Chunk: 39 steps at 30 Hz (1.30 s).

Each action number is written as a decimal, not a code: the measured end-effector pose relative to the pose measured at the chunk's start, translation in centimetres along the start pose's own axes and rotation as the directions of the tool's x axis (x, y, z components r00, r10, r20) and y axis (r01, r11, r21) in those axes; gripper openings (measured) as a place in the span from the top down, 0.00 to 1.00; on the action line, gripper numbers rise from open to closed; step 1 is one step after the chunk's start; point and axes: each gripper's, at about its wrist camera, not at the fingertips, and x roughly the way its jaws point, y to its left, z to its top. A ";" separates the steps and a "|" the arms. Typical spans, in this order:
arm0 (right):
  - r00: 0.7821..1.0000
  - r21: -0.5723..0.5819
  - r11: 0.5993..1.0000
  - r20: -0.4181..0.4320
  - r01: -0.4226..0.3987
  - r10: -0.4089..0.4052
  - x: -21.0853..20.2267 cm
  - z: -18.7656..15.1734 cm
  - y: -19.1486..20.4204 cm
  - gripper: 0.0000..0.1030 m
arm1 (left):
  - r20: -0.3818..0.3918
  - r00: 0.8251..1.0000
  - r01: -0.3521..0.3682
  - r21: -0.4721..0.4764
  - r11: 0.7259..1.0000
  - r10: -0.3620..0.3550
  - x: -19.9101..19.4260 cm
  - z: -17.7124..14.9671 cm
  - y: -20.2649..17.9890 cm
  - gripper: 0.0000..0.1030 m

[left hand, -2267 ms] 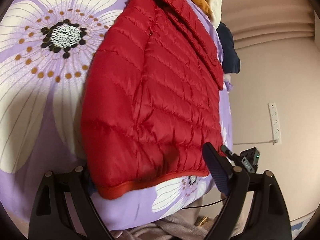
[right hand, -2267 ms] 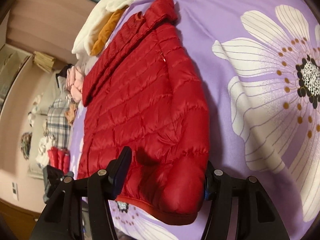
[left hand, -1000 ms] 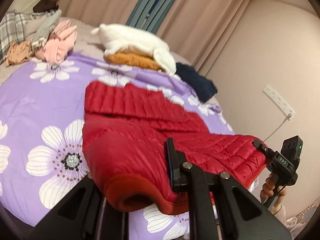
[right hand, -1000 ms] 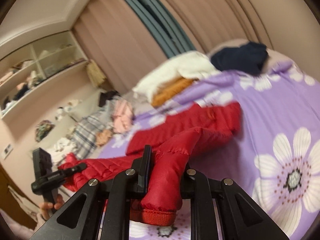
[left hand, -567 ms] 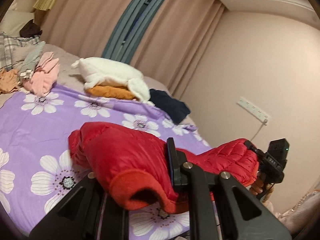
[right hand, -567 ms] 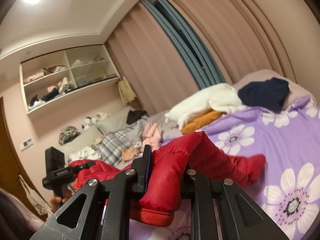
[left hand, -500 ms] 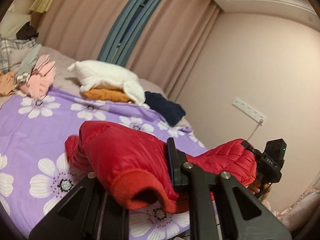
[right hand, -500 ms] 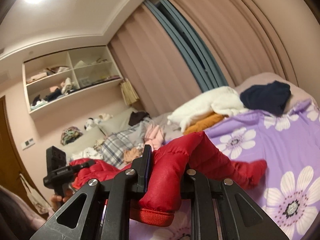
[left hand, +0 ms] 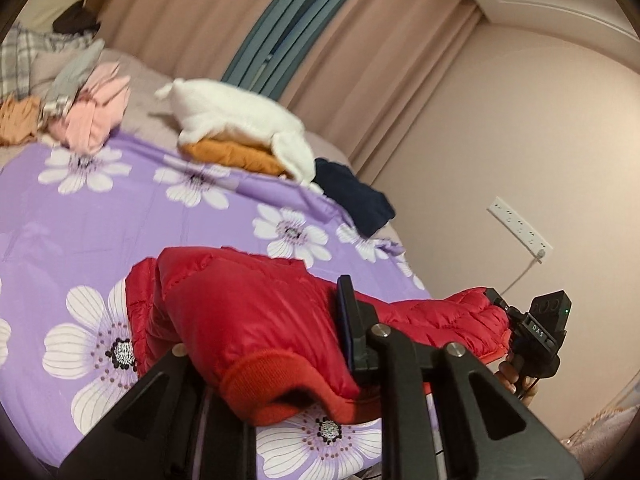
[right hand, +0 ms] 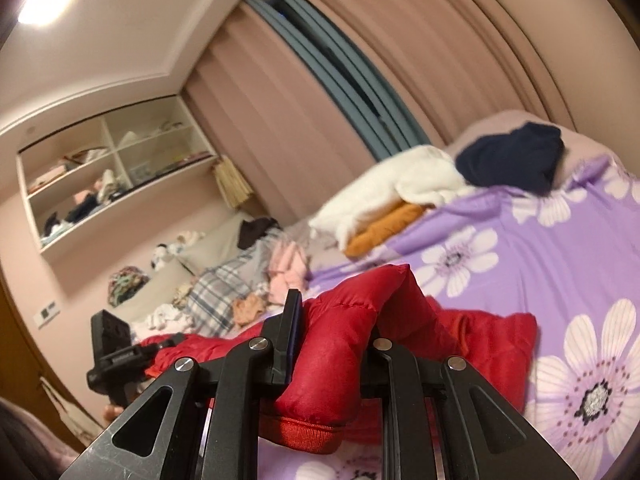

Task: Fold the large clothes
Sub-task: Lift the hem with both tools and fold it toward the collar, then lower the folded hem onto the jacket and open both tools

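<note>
Looking along my left gripper [left hand: 264, 354], I saw its jaws pinching the ribbed hem of the red jacket [left hand: 256, 320], lifted off the purple floral bedspread [left hand: 120, 216] while the collar end lay bunched on the spread beyond. Across the span of fabric my right gripper [left hand: 500, 312] clamped the other hem corner, near the wall socket [left hand: 520, 228]. A white garment [left hand: 240, 114] on an orange one [left hand: 232, 154] and a navy one [left hand: 356, 200] sat well apart at the far edge. From the right gripper's [right hand: 332, 344] own camera, the jaws squeezed a thick puffy wad of jacket [right hand: 344, 348], hem hanging below, and the left gripper [right hand: 160, 346] was off to the side, closed on red cloth. I judged the quilted shell light, soft and slick, likely to slide, so the knit hem band seemed the surest hold.
</note>
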 end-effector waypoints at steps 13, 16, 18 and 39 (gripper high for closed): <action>0.990 0.104 0.987 -0.084 0.120 -0.112 4.9 0.3 -5.1 0.81 | -0.083 0.994 -0.081 -0.110 0.991 0.072 8.6 1.1 4.8 0.82; 0.985 0.131 0.980 -0.108 0.150 -0.136 6.1 0.4 -6.4 0.81 | -0.104 0.990 -0.110 -0.112 0.988 0.098 11.0 1.7 5.6 0.82; 0.980 0.152 0.973 -0.129 0.173 -0.154 7.0 0.5 -7.4 0.81 | -0.120 0.986 -0.127 -0.121 0.985 0.112 12.4 1.9 6.3 0.82; 0.962 0.291 0.920 -0.150 0.262 -0.226 9.0 1.6 -9.9 0.31 | -0.079 0.965 -0.258 -0.115 0.959 0.250 14.9 5.3 8.1 0.15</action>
